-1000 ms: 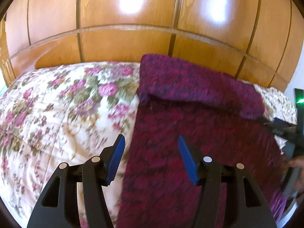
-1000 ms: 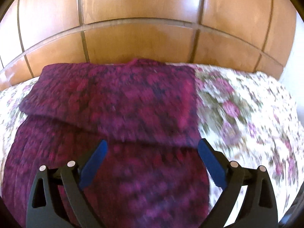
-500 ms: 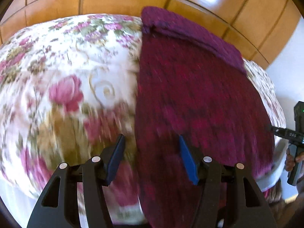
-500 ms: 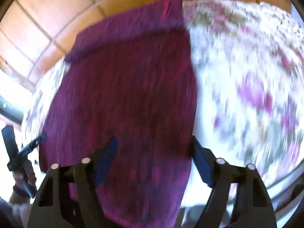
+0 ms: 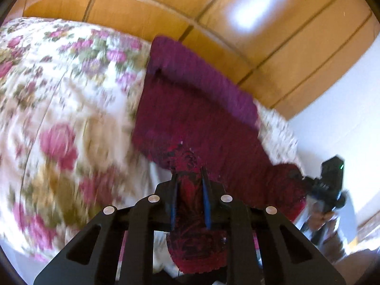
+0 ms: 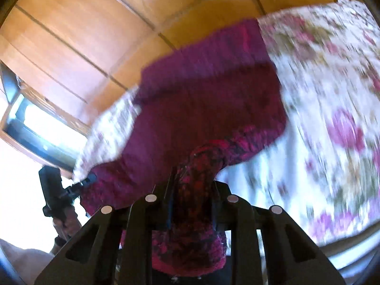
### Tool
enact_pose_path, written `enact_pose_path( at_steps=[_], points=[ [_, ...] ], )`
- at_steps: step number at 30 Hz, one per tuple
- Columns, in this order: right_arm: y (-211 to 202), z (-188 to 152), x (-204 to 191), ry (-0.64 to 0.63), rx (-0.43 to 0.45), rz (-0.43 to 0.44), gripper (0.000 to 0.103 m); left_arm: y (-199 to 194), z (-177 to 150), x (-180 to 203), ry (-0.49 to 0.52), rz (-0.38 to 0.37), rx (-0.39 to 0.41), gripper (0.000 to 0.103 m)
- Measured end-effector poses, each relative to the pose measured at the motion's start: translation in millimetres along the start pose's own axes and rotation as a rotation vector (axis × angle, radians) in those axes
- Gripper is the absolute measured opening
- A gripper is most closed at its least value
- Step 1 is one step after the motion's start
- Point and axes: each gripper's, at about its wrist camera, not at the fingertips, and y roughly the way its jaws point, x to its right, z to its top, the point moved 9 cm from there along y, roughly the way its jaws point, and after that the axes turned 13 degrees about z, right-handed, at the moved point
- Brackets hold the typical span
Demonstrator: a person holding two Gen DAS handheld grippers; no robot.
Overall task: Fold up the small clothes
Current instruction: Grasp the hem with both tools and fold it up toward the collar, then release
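A floral bedspread [image 5: 59,109] is spread ahead and to the left of the left gripper, and it [image 6: 332,109] is seen ahead-right of the right one. Glossy wooden panelling [image 5: 213,16] is seen beyond; a bright window [image 6: 40,123] is caught far left.

Bedroom: floral bedspread [image 5: 59,109], wooden headboard [image 5: 213,23]

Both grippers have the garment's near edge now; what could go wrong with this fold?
The left gripper and right gripper each pinch a bunched corner of the maroon knit, so the fold may land crooked. The far flap, already folded, could drag open across the floral bedspread.
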Motion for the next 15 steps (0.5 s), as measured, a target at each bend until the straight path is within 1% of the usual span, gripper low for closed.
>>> enact_pose_path(
  at_steps=[2, 3, 5, 7, 9, 11, 12, 13, 14, 15],
  points=[
    [6.3, 21.9, 4.2, 0.021, 0.037, 0.006, 0.021, 8.7, 22.7, 0.9, -0.039, -0.03, 0.009, 0.016],
    [10.5, 32.5, 10.3, 0.042, 0.053, 0.0, 0.021, 16.9, 35.0, 0.9, -0.047, -0.02, 0.015, 0.016],
    [20.5, 48.3, 25.3, 0.089, 0.073, -0.017, 0.021, 34.9, 51.6, 3.8, -0.058, -0.012, -0.001, 0.016],
    [29.2, 58.7, 40.7, 0.124, 0.08, -0.046, 0.021, 57.7, 69.7, 5.0, -0.081, 0.007, -0.016, 0.016],
    [38.7, 70.3, 54.1, 0.148, 0.077, -0.082, 0.021, 68.2, 80.0, 7.6, -0.08, 0.017, -0.023, 0.016],
    [44.6, 73.5, 62.5, 0.164, 0.069, -0.099, 0.022, 86.7, 94.9, 10.6, -0.104, 0.031, -0.042, 0.017],
    [47.2, 75.6, 65.9, 0.171, 0.067, -0.105, 0.026, 93.6, 102.1, 10.0, -0.123, 0.031, -0.05, 0.018],
    [50.6, 79.0, 68.7, 0.184, 0.069, -0.102, 0.028, 98.2, 107.1, 9.2, -0.14, 0.033, -0.05, 0.023],
    [51.5, 80.8, 71.9, 0.193, 0.071, -0.094, 0.034, 101.7, 113.7, 7.4, -0.152, 0.038, -0.041, 0.025],
    [54.6, 81.0, 74.2, 0.202, 0.071, -0.088, 0.039, 103.9, 121.5, 4.3, -0.166, 0.045, -0.026, 0.031]
  ],
)
